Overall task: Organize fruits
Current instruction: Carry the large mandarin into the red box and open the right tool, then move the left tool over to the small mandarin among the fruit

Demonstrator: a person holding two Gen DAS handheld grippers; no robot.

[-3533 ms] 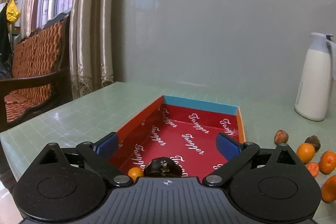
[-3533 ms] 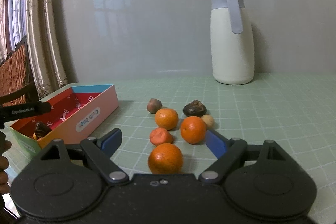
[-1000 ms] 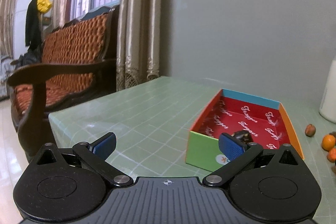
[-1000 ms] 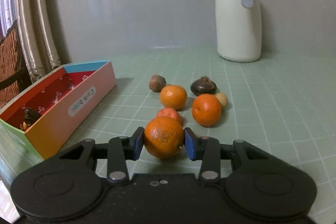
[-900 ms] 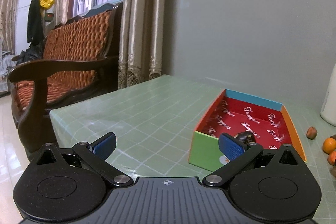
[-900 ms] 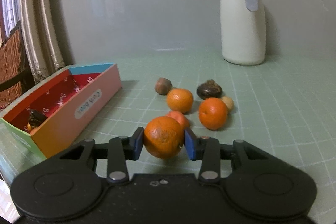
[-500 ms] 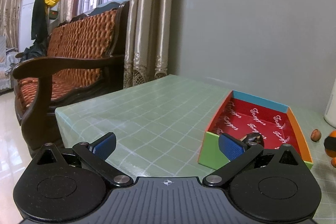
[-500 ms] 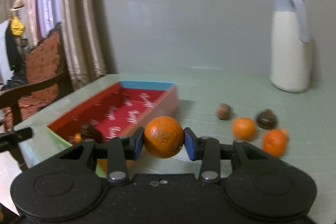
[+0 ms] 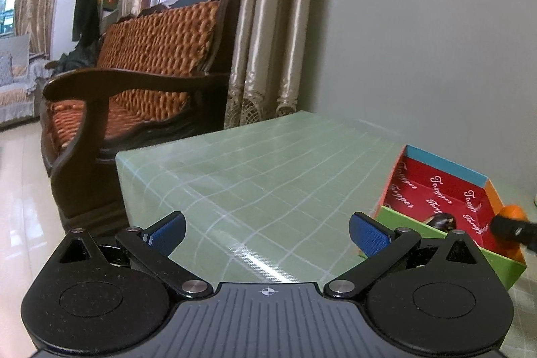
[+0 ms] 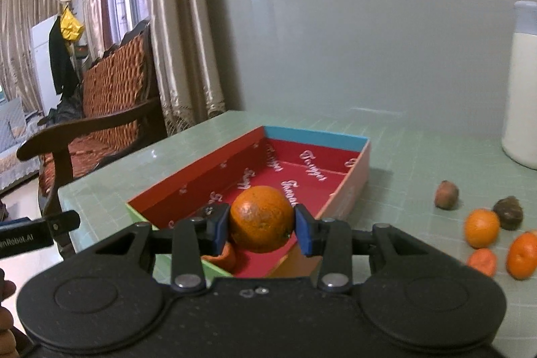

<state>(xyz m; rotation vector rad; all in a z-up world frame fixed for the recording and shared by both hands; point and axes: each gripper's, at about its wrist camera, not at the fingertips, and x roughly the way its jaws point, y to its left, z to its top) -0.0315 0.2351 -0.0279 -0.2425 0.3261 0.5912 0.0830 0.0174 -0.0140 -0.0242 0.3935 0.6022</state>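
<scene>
the job reads as under way, not close to done. going left to right: the left gripper [image 9: 266, 232] hangs with its jaws wide and nothing between them, above the bare green bench [image 9: 268, 176], off to the left of the red-lined box [image 10: 201, 180]. that box already holds a dark fruit [image 9: 442, 221] and a small orange piece [image 10: 225, 254] at its near end. the right gripper [image 10: 262, 225] is clamped on an orange [image 10: 261, 218], the blue pads pressing it on both sides, and it sits over the near end of the box, apparently not yet let go. further right, loose on the bench, lie a brown fruit [image 10: 446, 194], another dark one [image 10: 509, 212] and three more oranges [image 10: 482, 227], all left to gather.
</scene>
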